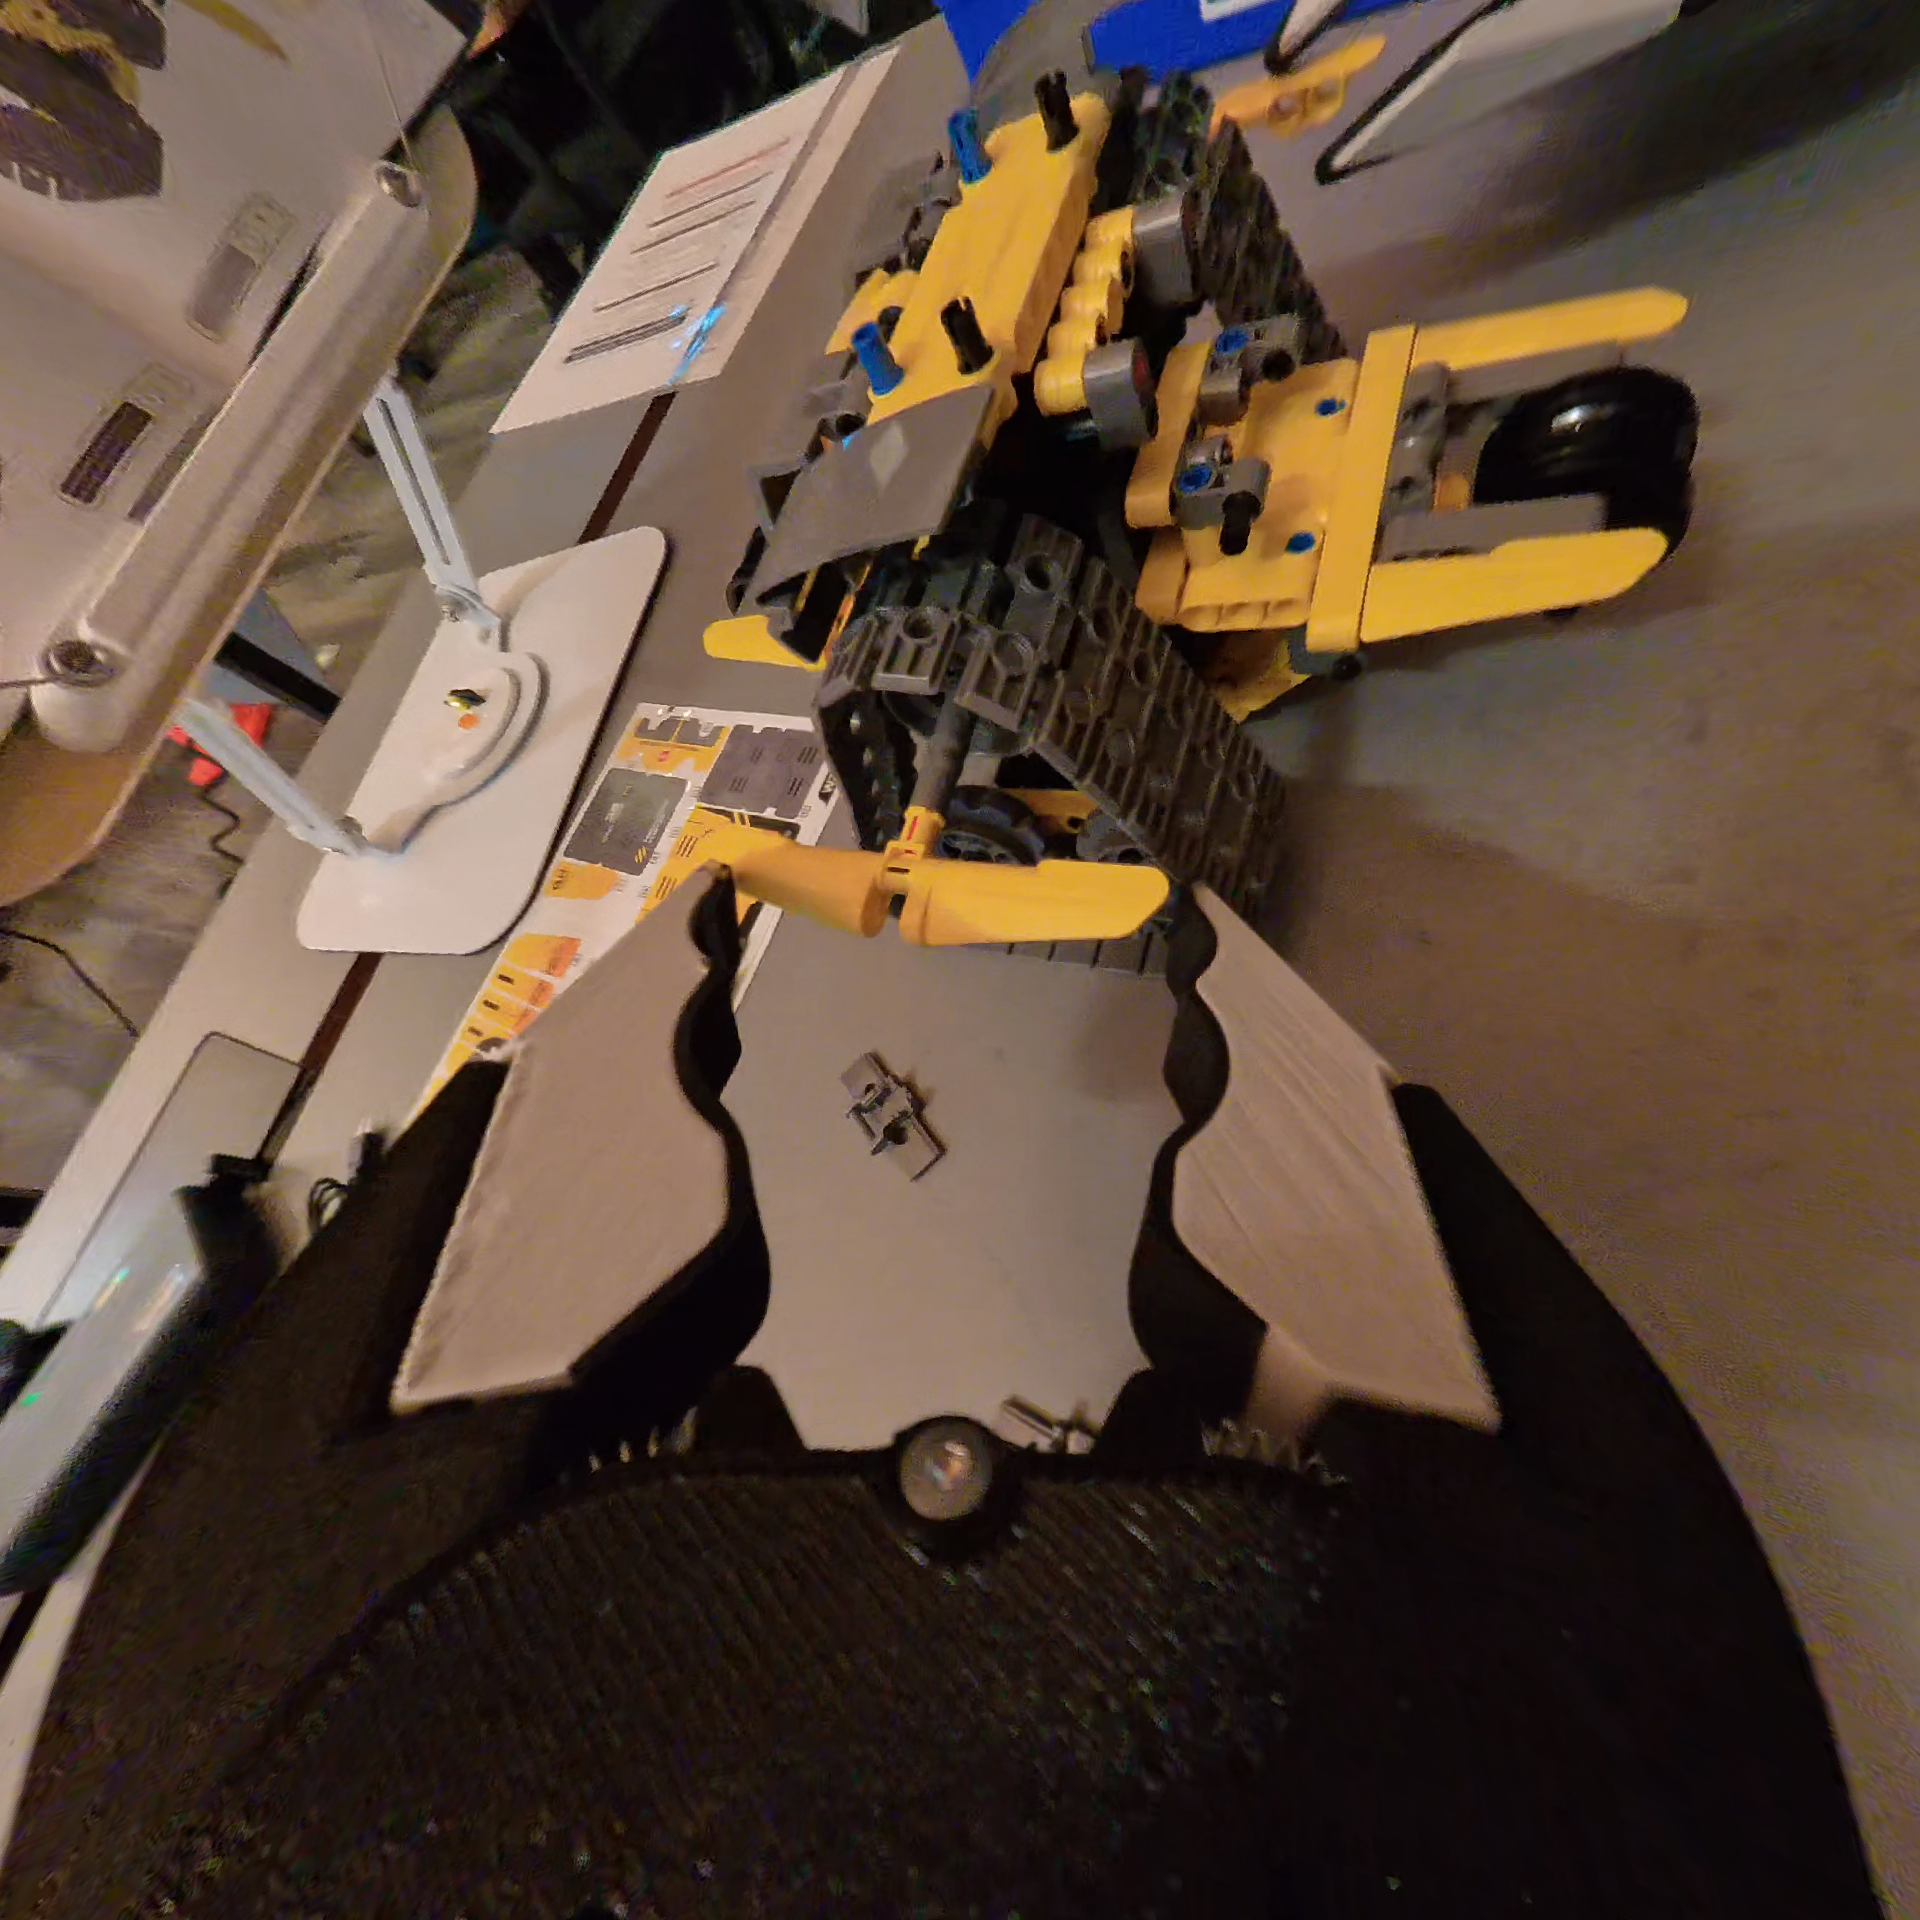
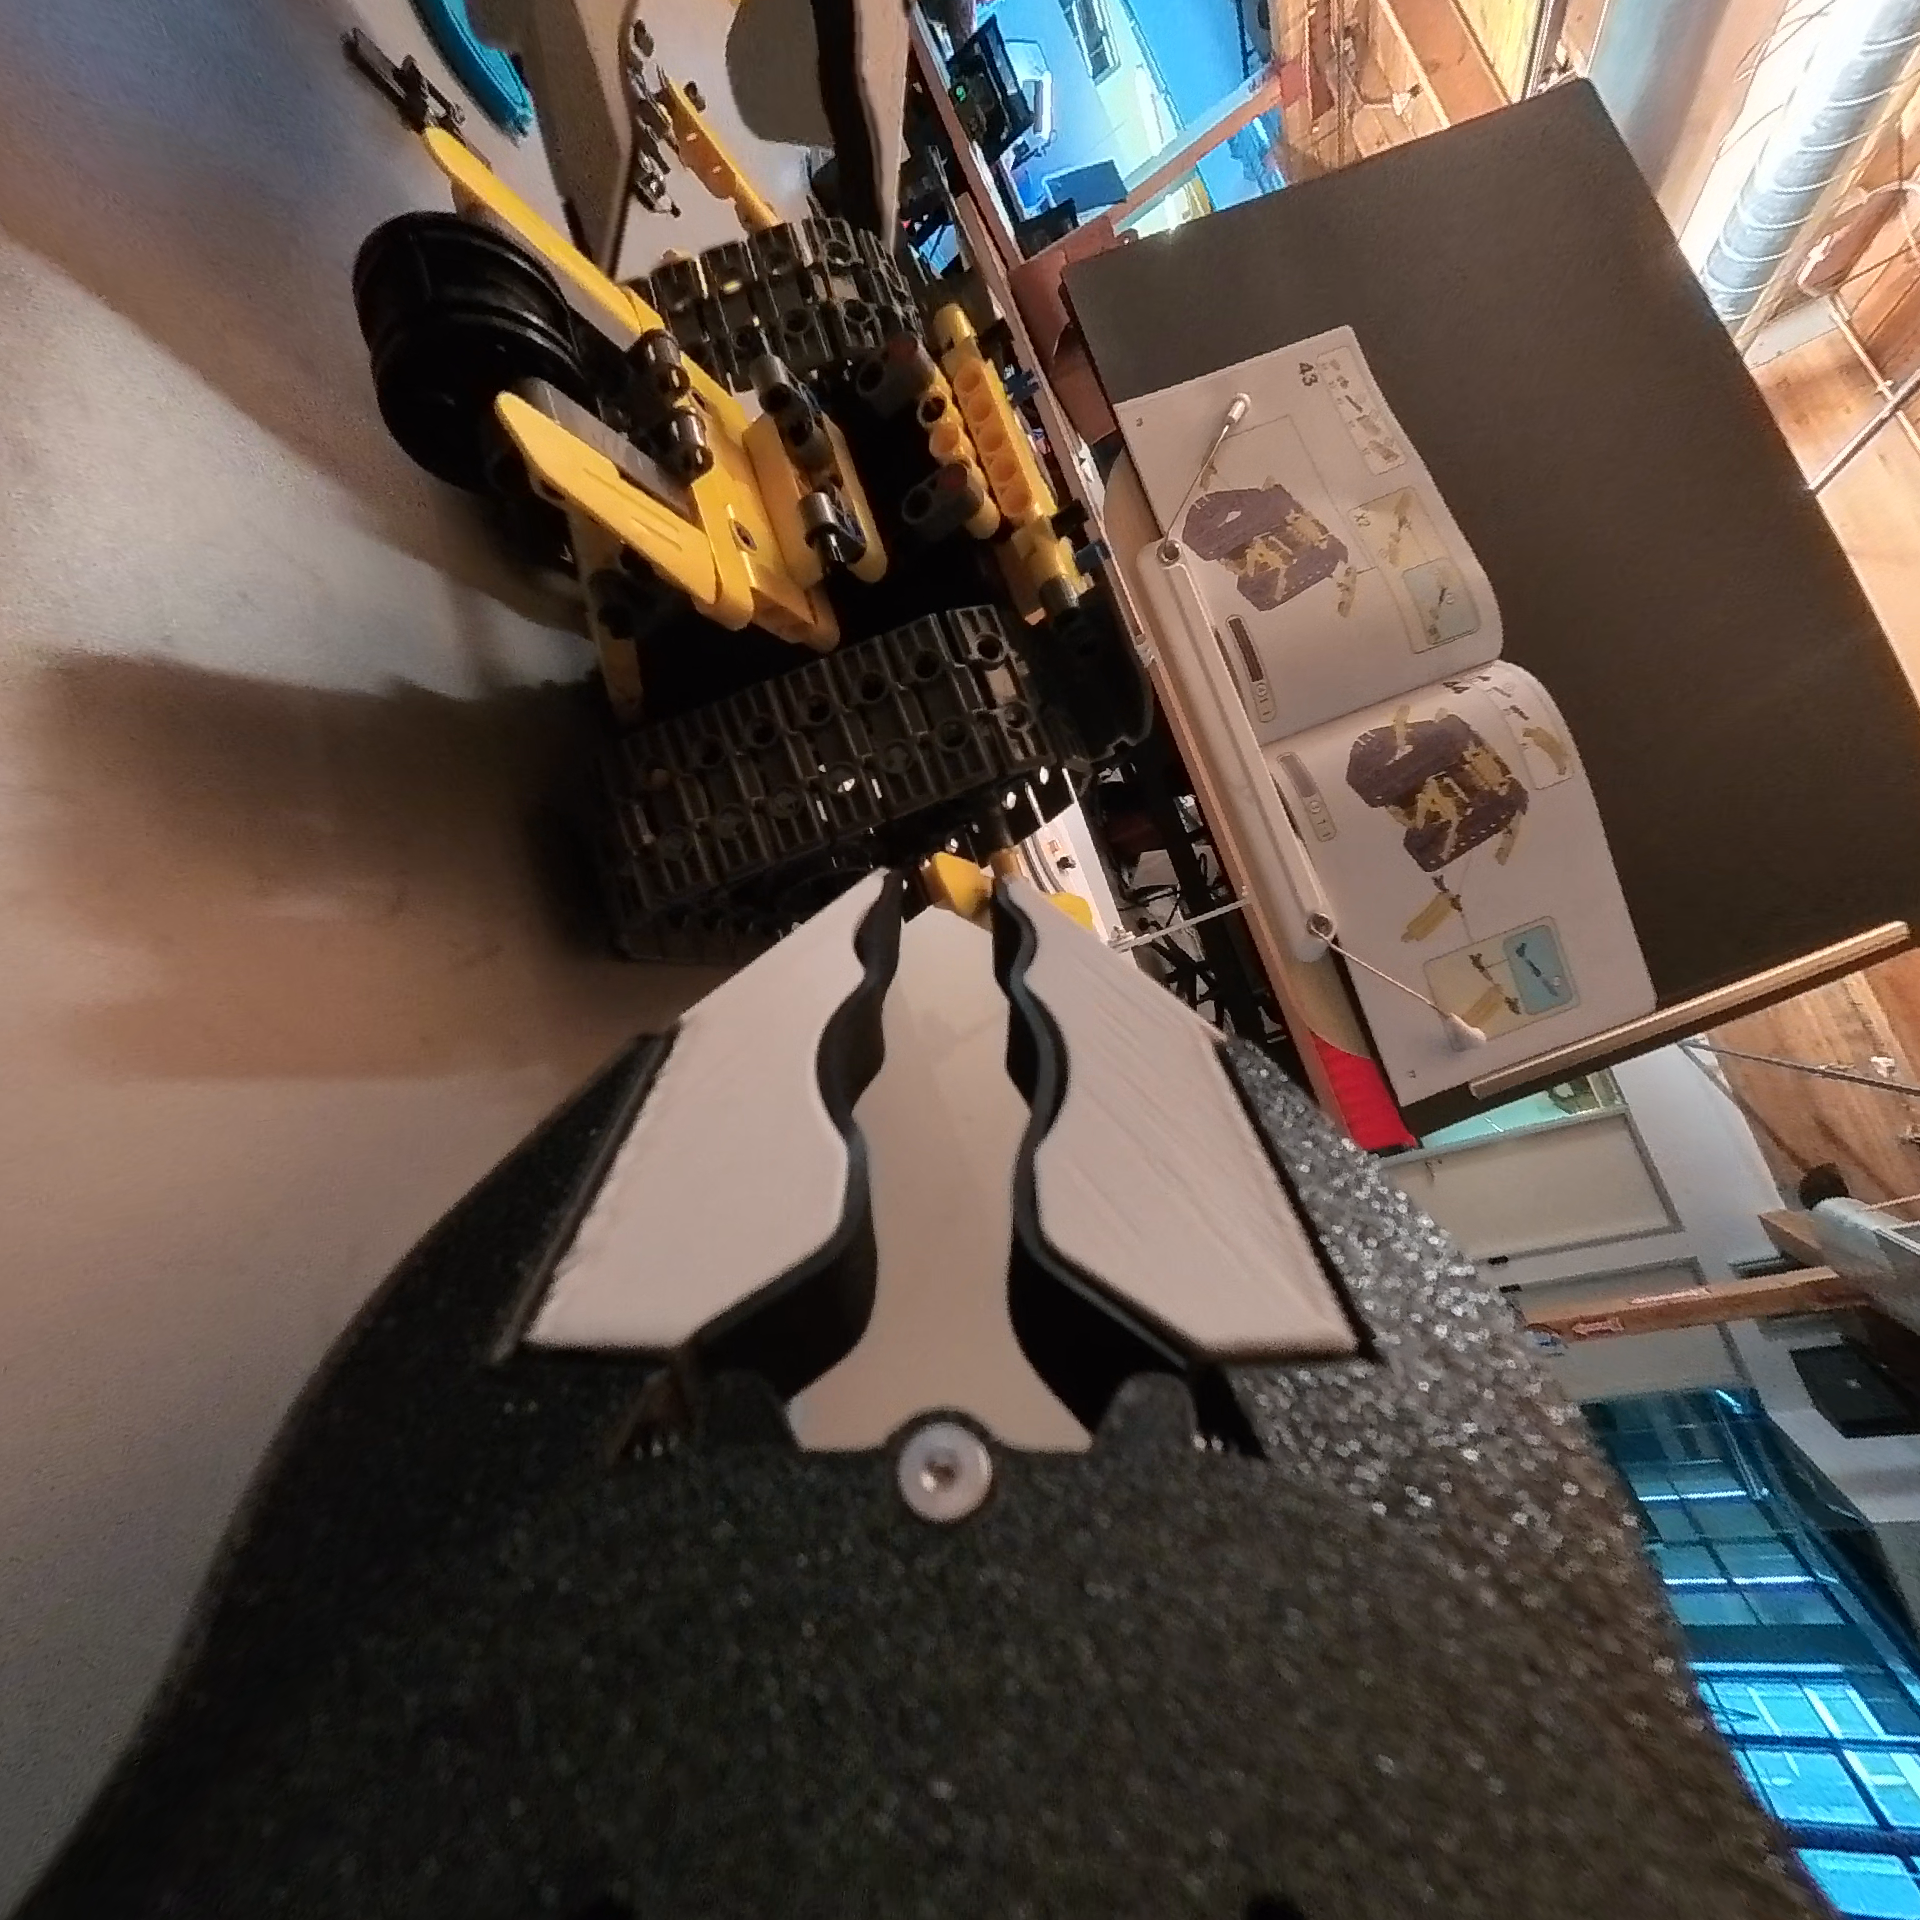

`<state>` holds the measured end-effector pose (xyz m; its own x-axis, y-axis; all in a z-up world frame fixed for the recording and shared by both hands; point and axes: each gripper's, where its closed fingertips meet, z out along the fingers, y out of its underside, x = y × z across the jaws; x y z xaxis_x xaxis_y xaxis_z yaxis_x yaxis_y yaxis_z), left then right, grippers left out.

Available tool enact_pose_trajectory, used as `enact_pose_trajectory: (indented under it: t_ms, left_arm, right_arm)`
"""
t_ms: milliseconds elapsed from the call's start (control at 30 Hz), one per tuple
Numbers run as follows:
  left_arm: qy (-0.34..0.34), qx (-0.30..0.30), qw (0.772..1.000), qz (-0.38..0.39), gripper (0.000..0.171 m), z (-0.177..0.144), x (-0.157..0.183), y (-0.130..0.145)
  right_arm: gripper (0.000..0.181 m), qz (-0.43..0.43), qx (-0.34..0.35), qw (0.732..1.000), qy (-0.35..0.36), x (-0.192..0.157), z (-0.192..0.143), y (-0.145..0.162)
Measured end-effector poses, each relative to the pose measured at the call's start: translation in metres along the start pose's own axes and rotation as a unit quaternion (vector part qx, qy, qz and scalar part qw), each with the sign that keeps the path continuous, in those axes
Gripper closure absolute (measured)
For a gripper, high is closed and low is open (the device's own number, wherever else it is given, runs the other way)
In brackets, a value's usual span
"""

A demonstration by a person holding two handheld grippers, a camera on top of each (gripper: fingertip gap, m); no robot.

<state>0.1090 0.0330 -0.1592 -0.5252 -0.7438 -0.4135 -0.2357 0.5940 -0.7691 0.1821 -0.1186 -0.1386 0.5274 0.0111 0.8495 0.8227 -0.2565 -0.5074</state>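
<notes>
A yellow and black brick-built tracked vehicle (image 1: pixel 1091 468) stands on the grey table (image 1: pixel 1558 1039). My left gripper (image 1: pixel 956 899) is open wide. A yellow blade-shaped part (image 1: pixel 997 894) of the model lies across between its fingertips. A small grey brick piece (image 1: pixel 894 1117) lies loose on the table between the fingers. In the right wrist view the model (image 2: pixel 779 520) is close ahead, with a black wheel (image 2: pixel 447 343). My right gripper (image 2: pixel 940 888) is nearly closed on a small yellow part (image 2: pixel 961 883) at the model's near track (image 2: pixel 831 748).
A white lamp base (image 1: pixel 488 727), a sticker sheet (image 1: pixel 665 810) and a printed paper (image 1: pixel 675 239) lie left of the model. A blue box (image 1: pixel 1039 21) stands behind it. An open instruction booklet (image 2: pixel 1434 707) rests against a black board (image 2: pixel 1558 364). From either gripper's tips it is about 10 cm to the black wheel (image 2: pixel 447 343). Look for it in the left wrist view (image 1: pixel 1653 438) too.
</notes>
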Motion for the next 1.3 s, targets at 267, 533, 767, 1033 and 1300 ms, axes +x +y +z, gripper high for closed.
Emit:
enact_pose_trajectory:
  t_ms: [267,533,767,1033,1300]
  left_arm:
    - [-0.003,0.003,1.000,-0.003,0.101,0.002,0.000,0.000]
    - [-0.006,0.000,1.000,-0.013,0.093,0.001,-0.002,0.000]
    - [0.007,-0.008,1.000,-0.013,0.085,0.001,0.001,0.002]
    - [0.012,0.017,0.999,-0.029,0.084,-0.009,-0.003,-0.006]
    - [0.076,0.096,0.989,-0.087,0.072,-0.026,0.007,-0.031]
  right_arm:
    - [0.165,0.002,-0.002,1.000,-0.002,0.000,0.000,0.000]
    - [0.164,0.007,-0.002,1.000,-0.002,0.000,0.000,0.001]
    - [0.162,0.018,-0.005,1.000,-0.005,0.002,-0.001,0.003]
    - [0.147,0.122,0.030,0.992,-0.016,0.017,-0.010,0.001]
    - [0.142,0.260,0.082,0.957,-0.101,0.009,-0.015,-0.008]
